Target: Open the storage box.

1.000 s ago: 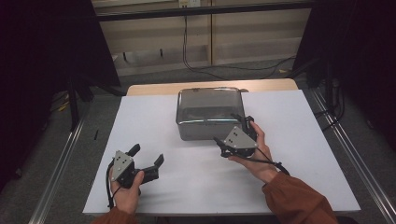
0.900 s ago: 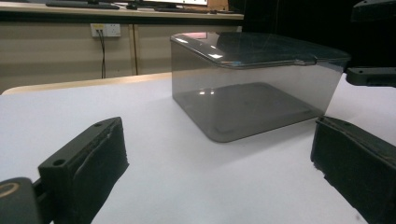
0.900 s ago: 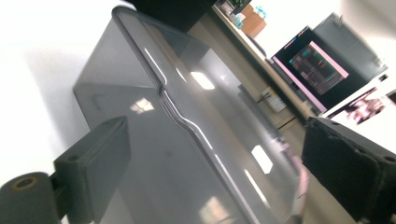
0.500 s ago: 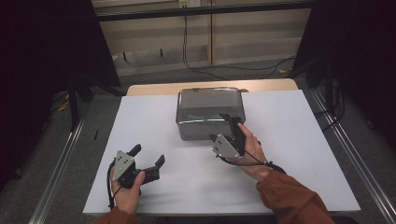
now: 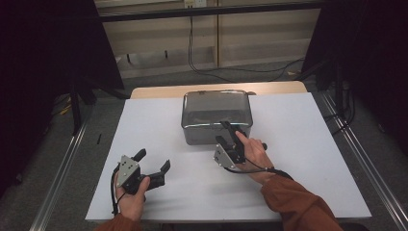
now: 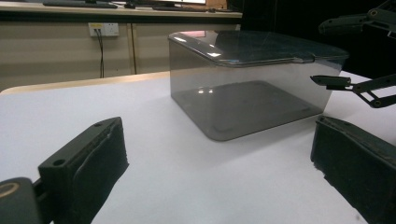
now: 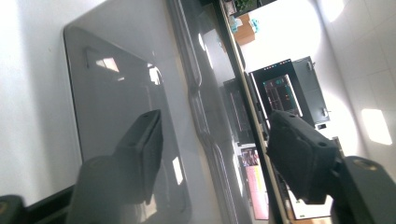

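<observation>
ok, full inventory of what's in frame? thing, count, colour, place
lidded box: 1, smoky grey see-through plastic, far centre of the table
table: 1, white top with a wooden far edge
cables: several, black, on the floor beyond the table
wall socket: 1, white, on the far wall
left hand-held gripper: 1, black, near left, jaws open, apart from the box
right hand-held gripper: 1, black, jaws open at the box's near lid edge
sleeve: 1, rust orange, right arm

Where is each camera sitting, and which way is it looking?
High view: above the table, looking down; hands, left gripper, right gripper.
Left gripper view: low on the table, facing the smoky plastic box between its jaws.
Right gripper view: rolled sideways, close at the box's lid edge.
All views share the box.
</observation>
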`<action>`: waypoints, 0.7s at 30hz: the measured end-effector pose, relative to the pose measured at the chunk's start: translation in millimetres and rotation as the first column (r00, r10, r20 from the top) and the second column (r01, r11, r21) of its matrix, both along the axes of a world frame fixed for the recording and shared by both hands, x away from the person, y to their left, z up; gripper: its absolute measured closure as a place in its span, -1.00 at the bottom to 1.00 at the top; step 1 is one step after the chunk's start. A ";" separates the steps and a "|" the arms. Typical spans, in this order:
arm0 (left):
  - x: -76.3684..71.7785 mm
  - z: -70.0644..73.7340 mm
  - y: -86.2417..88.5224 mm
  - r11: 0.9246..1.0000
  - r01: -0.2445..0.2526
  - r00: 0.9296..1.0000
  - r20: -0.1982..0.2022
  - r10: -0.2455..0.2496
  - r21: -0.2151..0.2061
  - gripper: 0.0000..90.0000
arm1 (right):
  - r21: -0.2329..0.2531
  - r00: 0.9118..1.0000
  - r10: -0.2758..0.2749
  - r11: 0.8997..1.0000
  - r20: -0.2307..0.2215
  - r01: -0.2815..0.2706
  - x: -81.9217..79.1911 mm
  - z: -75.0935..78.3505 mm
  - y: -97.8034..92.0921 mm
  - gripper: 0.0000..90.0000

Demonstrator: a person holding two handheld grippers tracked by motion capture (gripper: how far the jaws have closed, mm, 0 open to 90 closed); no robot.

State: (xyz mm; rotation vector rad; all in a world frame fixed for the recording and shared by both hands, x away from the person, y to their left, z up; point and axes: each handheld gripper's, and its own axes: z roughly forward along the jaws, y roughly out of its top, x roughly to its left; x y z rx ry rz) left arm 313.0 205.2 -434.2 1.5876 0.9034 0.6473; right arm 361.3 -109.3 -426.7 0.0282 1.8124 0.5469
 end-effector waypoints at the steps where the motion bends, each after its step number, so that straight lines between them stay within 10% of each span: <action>1: 0.1 -0.1 0.0 1.000 -0.001 1.000 0.000 0.001 -0.004 -0.93 | -0.020 1.000 0.010 1.000 0.001 -0.010 0.9 -0.9 0.2 -0.14; 21: 1.0 -1.0 1.2 1.000 0.000 1.000 -0.014 0.000 0.008 -0.93 | -0.105 1.000 0.004 0.994 0.012 -0.002 4.4 -5.9 8.4 0.49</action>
